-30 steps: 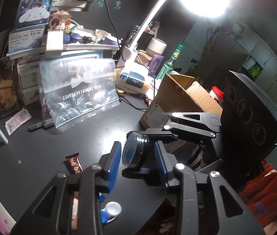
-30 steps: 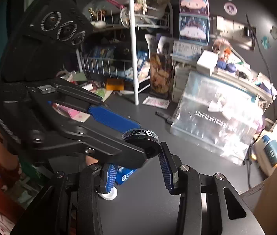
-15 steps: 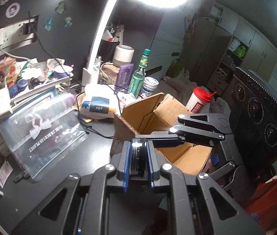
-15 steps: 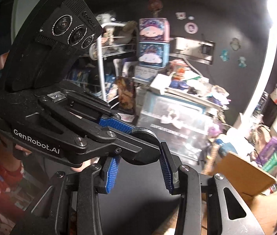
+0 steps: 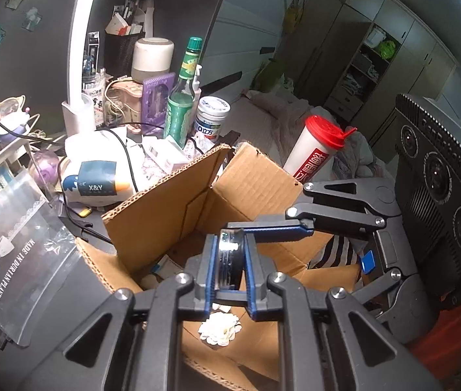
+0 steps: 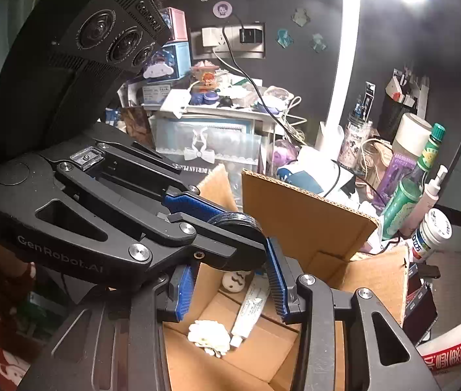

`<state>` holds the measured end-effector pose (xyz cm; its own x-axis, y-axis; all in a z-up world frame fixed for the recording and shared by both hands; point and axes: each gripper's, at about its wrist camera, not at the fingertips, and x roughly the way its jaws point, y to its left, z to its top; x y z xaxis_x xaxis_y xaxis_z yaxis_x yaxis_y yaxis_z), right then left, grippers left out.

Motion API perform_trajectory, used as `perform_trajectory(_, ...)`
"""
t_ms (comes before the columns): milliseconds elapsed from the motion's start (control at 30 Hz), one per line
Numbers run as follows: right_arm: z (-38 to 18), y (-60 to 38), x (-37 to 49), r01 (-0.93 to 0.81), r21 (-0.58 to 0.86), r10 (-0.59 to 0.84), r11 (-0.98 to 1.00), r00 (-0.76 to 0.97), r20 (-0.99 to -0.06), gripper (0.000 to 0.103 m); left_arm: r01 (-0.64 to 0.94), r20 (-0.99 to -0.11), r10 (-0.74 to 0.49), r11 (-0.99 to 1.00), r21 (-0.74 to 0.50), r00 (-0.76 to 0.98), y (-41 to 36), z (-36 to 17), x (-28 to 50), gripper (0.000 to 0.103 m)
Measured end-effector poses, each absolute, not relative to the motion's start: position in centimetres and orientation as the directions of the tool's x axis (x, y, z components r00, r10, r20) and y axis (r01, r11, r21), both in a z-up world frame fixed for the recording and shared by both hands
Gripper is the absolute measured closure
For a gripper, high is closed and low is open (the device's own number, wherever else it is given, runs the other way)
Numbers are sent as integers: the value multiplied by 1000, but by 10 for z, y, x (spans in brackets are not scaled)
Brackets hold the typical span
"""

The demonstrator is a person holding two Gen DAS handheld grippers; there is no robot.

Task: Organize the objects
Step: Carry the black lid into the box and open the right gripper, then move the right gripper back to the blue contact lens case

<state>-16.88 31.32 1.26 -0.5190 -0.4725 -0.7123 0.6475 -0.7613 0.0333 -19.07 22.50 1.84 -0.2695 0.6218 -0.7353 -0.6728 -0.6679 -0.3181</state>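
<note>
**Tin held over the open box**

While the desk around it lies thick with clutter, the left gripper [image 5: 228,272] hangs above the open cardboard box [image 5: 165,208], its blue pads clenched on a small round black tin [image 5: 230,265] held on edge. The tin sits squarely between the two pads, over the box's mouth and clear of its floor.

Starting from the left side of the desk, a clear zip bag [image 5: 12,254] with a printed bow leans beside the box. Next comes a white pouch [image 5: 95,176] marked X&Y, then a green bottle [image 5: 181,97] and a white jar [image 5: 212,119] standing behind the box's raised flap. Down inside the box lie a white flower clip [image 5: 220,329] and, seen from the right wrist view, a white tube [image 6: 250,309].

Farther right, a white cup with a red lid [image 5: 315,150] stands just beyond the far flap. The right gripper [image 6: 230,290] reaches in from that side; its blue pads are spread apart with the tin and the left gripper's tip between them, and one finger [image 5: 282,229] lies beside the tin's rim. I cannot tell whether that finger touches the tin.
</note>
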Motion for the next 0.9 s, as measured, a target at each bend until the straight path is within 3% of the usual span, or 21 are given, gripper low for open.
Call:
perform_trajectory(33,11,314,-170,645,30,-465,-763,-517,-718,68,-671,-739,617,-671,-315,-270,226,18,-191,88)
perform_trajectory(100,8,315,-172,645,22,-453,-764,-512,-729,65,-667,-743,605,-682,-299,-285,226,19,-191,69)
perform_trajectory(133,7,317,-172,644,18,-448,-765,-512,-733,61,-666,-739,605,-686,-293,-297,224,21,-190,49)
perform_trajectory(167,7,317,-171,644,14,-444,-765,-511,-736,52,-666,-731,605,-690,-283,-315,222,24,-188,40)
perform_trajectory(300,8,317,-170,645,-7,-435,-765,-523,-733,48,-663,-710,615,-694,-281,-343,209,36,-182,39)
perform_trajectory(567,20,306,-155,673,-31,-473,-739,-551,-688,48,-584,-672,565,-776,-237,-478,151,56,-159,24)
perform_trajectory(733,39,270,-127,750,-39,-569,-660,-533,-626,48,-482,-661,467,-858,-179,-586,94,61,-134,20)
perform_trajectory(900,35,217,-101,842,-13,-656,-539,-430,-620,48,-362,-654,363,-921,-145,-664,35,51,-102,18)
